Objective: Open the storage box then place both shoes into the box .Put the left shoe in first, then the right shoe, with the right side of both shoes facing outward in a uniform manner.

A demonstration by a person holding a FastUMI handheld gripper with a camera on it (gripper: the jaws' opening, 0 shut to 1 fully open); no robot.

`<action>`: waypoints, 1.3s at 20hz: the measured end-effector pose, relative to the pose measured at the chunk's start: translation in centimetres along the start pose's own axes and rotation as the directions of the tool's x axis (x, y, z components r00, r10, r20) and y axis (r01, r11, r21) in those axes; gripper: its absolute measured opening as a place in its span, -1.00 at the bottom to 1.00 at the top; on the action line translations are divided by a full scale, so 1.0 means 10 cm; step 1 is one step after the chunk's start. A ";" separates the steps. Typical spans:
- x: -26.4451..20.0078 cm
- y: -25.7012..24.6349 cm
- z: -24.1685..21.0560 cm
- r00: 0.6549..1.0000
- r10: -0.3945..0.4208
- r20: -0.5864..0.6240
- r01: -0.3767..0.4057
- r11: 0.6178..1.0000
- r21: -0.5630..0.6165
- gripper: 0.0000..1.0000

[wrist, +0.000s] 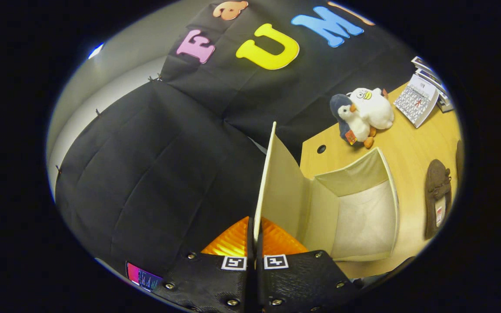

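**Operator:** Cream fabric, that's the lid (276, 182) I'm holding. My gripper (255, 254) is clamped on its lower edge, both fingers pressed flat against the panel from either side, and the lid stands upright between them, swung clear of the opening.

**Observer:** Why keep it that high?

**Operator:** I reckon so the mouth stays free. Just right of the fingers sits the storage box (359, 217), open, pale lining showing, nothing inside. Its far wall and right rim stand up straight, so anything going in has to drop from above or slide past the near edge.

**Observer:** And the shoes?

**Operator:** One brown shoe (437, 198) lies on the wooden desk (411, 148), beside the box's right wall and not touching it. Something dark shows further right, too cropped to call.

**Observer:** Clutter?

**Operator:** Beyond the box, two plush toys (361, 115) and a desk calendar (418, 102), well apart from it. Bare desk lies between box and shoe, decent room to work.
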State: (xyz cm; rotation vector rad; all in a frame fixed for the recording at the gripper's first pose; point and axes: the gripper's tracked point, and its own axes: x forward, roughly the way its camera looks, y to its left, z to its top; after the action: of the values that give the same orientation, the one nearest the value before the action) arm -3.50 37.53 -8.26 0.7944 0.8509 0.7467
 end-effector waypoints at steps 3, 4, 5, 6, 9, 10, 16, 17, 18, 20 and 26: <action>0.12 0.15 -0.07 1.000 0.018 -0.009 -0.019 0.999 -0.045 -0.87; 0.16 0.17 -0.08 1.000 0.022 -0.007 -0.023 0.998 -0.054 -0.87; 0.19 0.21 -0.13 0.999 0.029 -0.013 -0.029 0.998 -0.059 -0.81; 0.24 0.24 -0.14 0.999 0.039 -0.014 -0.040 0.997 -0.067 -0.81; 0.29 0.33 -0.16 0.998 0.052 -0.023 -0.054 0.991 -0.123 -0.42; 0.31 0.30 -0.15 0.999 0.034 -0.029 -0.038 0.985 -0.167 0.03; 0.33 0.56 -0.22 0.997 0.065 -0.048 -0.078 0.927 -0.368 0.94; 0.33 0.64 -0.25 0.995 0.079 -0.061 -0.097 0.912 -0.398 0.95; 0.35 0.73 -0.28 0.991 0.107 -0.078 -0.130 0.902 -0.413 0.95; 0.35 0.87 -0.35 0.984 0.144 -0.102 -0.174 0.887 -0.428 0.95; 0.21 0.58 -0.20 0.996 0.072 -0.051 -0.088 0.866 -0.493 0.95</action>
State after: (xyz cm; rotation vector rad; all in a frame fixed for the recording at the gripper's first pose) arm -5.65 42.71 -5.00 0.3575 0.6130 1.0028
